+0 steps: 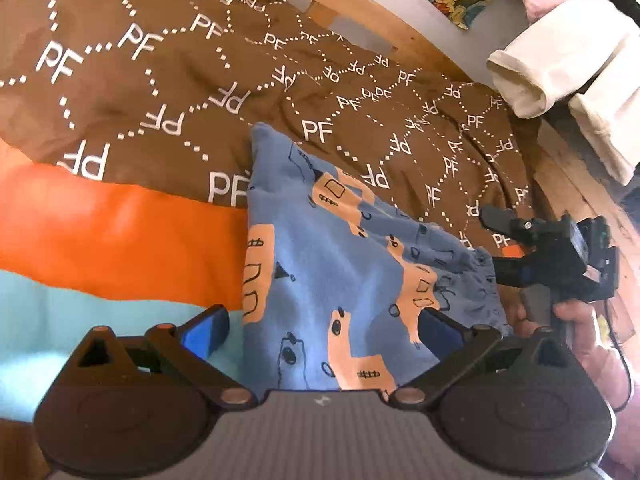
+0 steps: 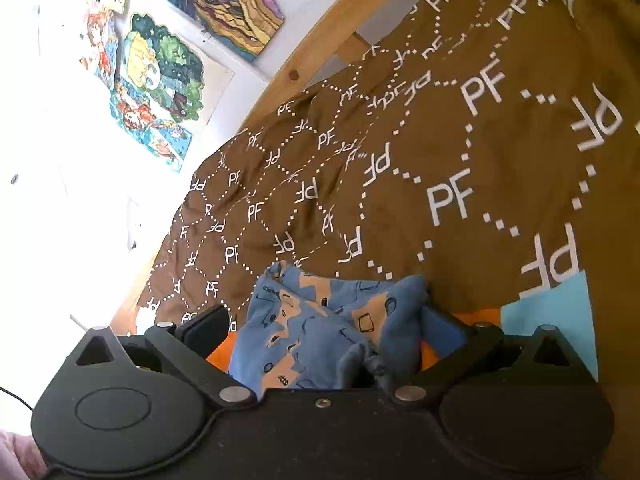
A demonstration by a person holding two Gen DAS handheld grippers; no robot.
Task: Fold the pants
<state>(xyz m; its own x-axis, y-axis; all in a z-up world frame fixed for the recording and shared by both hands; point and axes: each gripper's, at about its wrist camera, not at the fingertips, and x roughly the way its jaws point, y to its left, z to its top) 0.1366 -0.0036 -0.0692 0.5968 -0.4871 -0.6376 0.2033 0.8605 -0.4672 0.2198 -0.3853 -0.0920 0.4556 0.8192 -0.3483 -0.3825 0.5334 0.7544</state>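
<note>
Blue pants printed with peach llamas lie on a brown duvet, one leg end pointing away and the gathered waistband at the right. My left gripper is open, its fingers spread wide over the near part of the pants. My right gripper is at the waistband edge, held by a hand. In the right wrist view the pants sit bunched between the wide-spread fingers of the right gripper, which is open.
The duvet has orange and light blue bands near me. A wooden bed frame runs behind it. Cream cloth hangs at the upper right. Colourful pictures hang on the white wall.
</note>
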